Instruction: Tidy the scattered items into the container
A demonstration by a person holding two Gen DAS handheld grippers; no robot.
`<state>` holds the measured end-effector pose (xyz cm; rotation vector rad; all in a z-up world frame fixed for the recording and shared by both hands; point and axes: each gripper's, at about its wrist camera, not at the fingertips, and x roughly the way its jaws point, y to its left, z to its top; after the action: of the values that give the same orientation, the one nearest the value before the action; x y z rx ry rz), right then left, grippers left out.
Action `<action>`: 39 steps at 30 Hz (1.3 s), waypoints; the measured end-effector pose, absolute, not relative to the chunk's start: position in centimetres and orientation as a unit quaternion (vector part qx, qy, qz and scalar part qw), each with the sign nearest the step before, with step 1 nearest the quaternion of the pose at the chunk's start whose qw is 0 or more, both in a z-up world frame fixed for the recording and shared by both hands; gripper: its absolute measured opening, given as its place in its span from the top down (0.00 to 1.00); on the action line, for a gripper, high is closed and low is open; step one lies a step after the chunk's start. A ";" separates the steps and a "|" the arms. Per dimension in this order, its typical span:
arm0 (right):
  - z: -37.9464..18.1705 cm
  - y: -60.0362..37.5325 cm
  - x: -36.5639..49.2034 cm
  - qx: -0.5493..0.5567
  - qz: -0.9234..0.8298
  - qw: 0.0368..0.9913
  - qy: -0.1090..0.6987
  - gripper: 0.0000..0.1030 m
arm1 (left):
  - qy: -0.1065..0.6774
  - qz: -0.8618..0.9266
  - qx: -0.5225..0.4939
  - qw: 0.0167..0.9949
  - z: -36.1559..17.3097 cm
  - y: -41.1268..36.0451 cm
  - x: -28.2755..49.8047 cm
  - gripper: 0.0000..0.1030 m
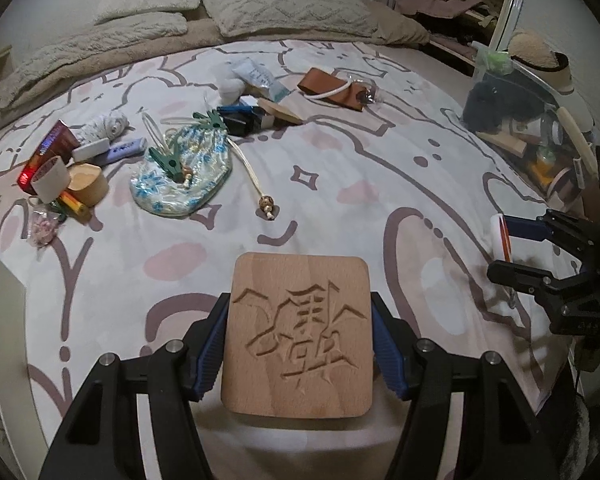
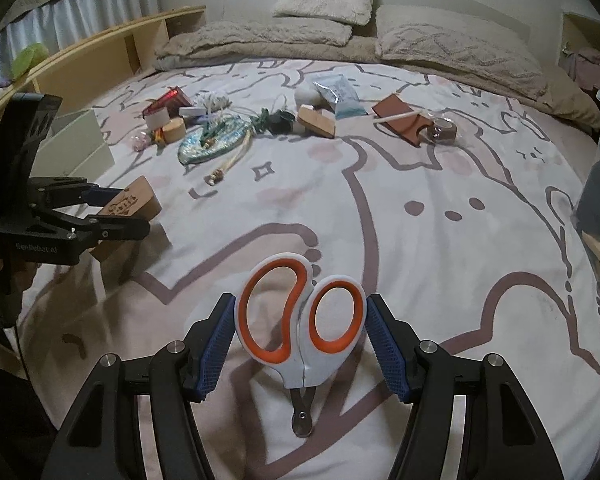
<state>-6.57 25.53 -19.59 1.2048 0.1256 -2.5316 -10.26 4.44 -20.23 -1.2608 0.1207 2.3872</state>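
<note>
Above a bed with a patterned cover (image 1: 340,168), the left gripper (image 1: 300,344) is clamped on a carved wooden block (image 1: 300,332) and the right gripper (image 2: 300,340) grips orange-handled scissors (image 2: 300,320) by their loops. More loose items lie farther up the bed; a clear container (image 1: 540,128) sits at its right edge

- The wooden block (image 1: 297,334), near and centre in the left wrist view, bears carved characters; I cannot read them.
- The left gripper (image 2: 111,216) body reads roughly "SenRobot AI", blurred.
</note>
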 end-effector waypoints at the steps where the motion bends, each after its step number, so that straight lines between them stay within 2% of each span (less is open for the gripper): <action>1: -19.4 25.4 -6.4 0.420 -0.891 0.168 0.043 0.36 | 0.044 0.863 -0.453 0.218 -20.0 4.4 -10.1 0.37; 39: -12.5 24.1 -2.3 0.324 -0.925 0.195 0.039 0.36 | 0.072 0.912 -0.367 0.168 -11.7 1.5 -4.9 0.38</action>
<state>-2.34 24.05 -12.54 0.9075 0.1088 -2.5923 -4.87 1.47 -11.71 -1.0437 0.2055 2.5953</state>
